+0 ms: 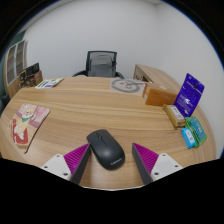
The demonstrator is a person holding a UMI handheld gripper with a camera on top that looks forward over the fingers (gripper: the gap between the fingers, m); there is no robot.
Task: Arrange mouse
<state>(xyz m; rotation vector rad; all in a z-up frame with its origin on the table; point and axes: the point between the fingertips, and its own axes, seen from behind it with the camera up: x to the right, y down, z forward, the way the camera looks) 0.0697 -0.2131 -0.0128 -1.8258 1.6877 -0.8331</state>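
A black computer mouse [105,149] lies on the wooden table [100,110], between my two fingers and slightly nearer the left one. Its long axis is turned a little to the right. My gripper [112,160] is open. The left pink pad [77,157] and the right pink pad [149,158] stand on either side of the mouse, with a small gap at the left and a wider gap at the right. The mouse rests on the table on its own.
A magazine [27,120] lies at the table's left. A purple box [187,96], a teal box [193,132] and a brown box [160,95] stand at the right. A round object [128,86] lies far ahead. An office chair [102,64] stands beyond the table.
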